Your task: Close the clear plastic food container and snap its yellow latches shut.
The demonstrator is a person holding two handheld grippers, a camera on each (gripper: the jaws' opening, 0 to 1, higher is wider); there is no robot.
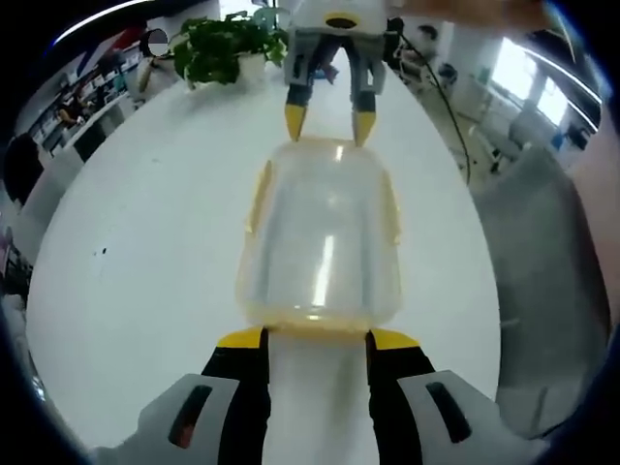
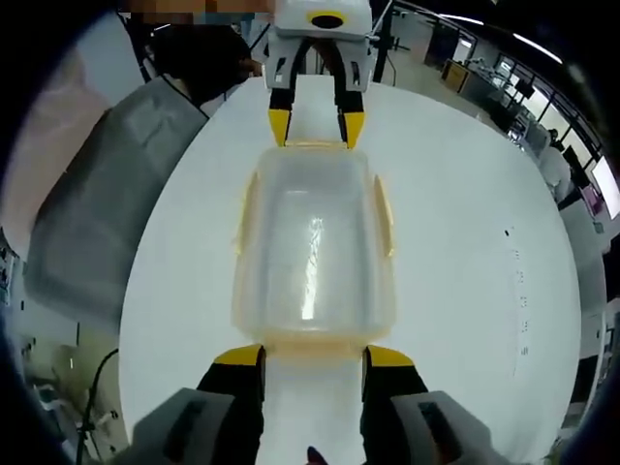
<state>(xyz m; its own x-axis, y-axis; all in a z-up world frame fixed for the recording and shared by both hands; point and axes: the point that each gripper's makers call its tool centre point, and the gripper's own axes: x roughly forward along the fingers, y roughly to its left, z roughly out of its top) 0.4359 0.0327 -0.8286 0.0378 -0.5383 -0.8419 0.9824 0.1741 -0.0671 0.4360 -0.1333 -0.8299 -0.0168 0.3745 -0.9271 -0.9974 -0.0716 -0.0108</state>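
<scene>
left gripper (image 1: 317, 339) spread at container (image 1: 320, 237) end | right gripper (image 2: 313, 356) spread opposite | table (image 1: 145, 262) open alongside

White table (image 1: 145, 252), potted green plant (image 1: 228, 44) at its far edge, grey chair (image 2: 107, 213) alongside.

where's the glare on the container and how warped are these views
Left gripper view: a bright vertical streak of glare runs down the lid of the clear container, and fisheye distortion bows the white table into an oval. Right gripper view: a similar streak sits mid-lid on the container, and the table edge curves just as strongly; the background looks soft.
</scene>
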